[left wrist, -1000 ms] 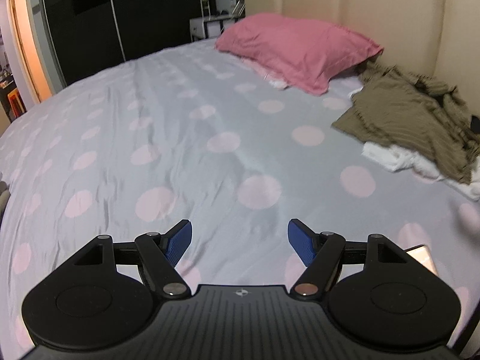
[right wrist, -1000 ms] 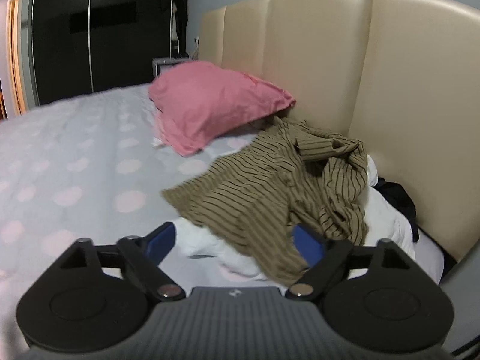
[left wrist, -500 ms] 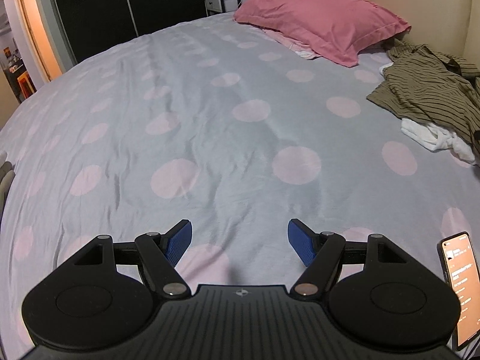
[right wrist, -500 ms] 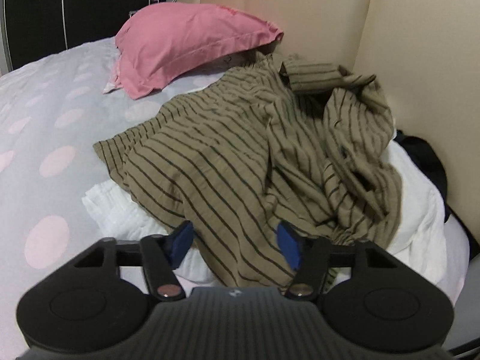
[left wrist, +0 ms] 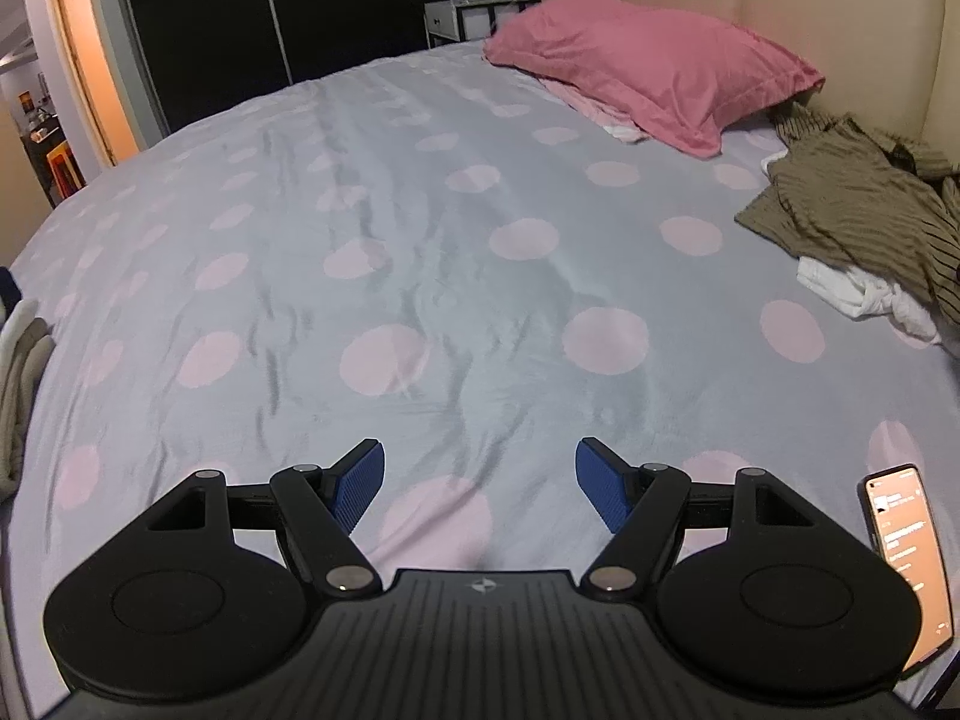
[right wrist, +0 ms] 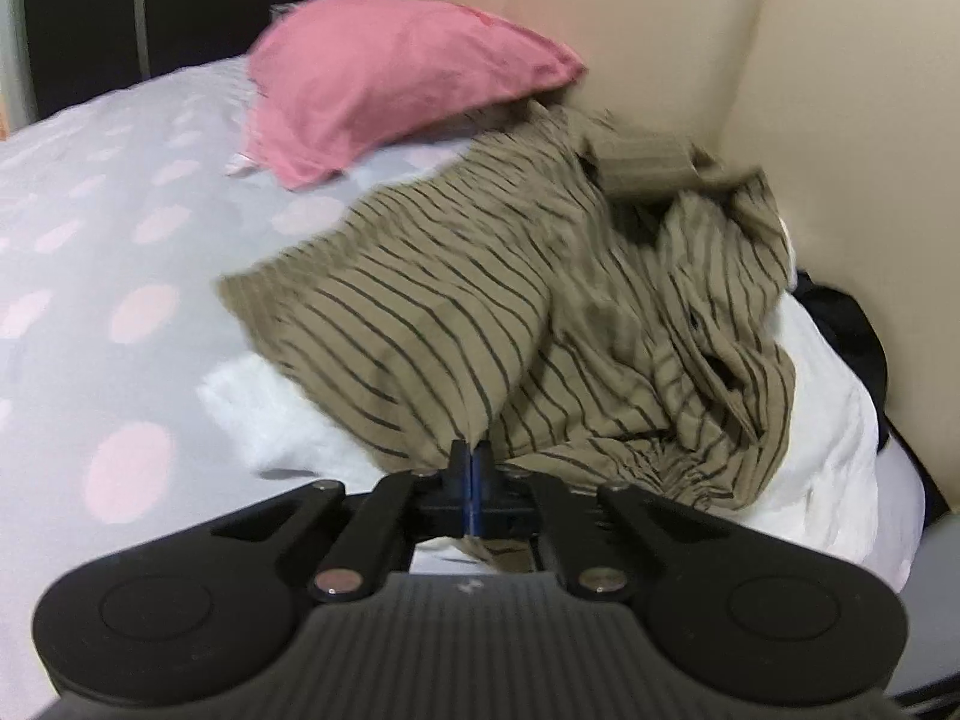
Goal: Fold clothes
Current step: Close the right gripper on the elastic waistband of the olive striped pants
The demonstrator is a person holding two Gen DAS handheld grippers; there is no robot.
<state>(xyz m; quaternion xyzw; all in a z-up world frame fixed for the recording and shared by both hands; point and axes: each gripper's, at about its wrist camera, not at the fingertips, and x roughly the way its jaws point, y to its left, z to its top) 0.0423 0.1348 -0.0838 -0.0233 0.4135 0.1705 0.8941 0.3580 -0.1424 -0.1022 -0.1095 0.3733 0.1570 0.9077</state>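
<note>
An olive shirt with dark stripes point(right wrist: 540, 306) lies crumpled on white clothes point(right wrist: 822, 420) by the headboard; it also shows at the right of the left wrist view point(left wrist: 852, 210). My right gripper point(right wrist: 472, 456) is shut on the shirt's near edge, and the cloth rises from the pinch. My left gripper point(left wrist: 479, 474) is open and empty above the grey bedsheet with pink dots point(left wrist: 420, 252), far left of the clothes pile.
A pink pillow point(left wrist: 648, 66) lies at the head of the bed against the beige headboard point(right wrist: 660, 30). A lit phone point(left wrist: 909, 558) lies on the bed at the right. Folded cloth point(left wrist: 18, 384) sits at the left edge. A dark item point(right wrist: 852, 324) is wedged by the headboard.
My right gripper moved in on the striped shirt and closed on its near edge, lifting the cloth. My left gripper stayed open and drifted a little over the sheet.
</note>
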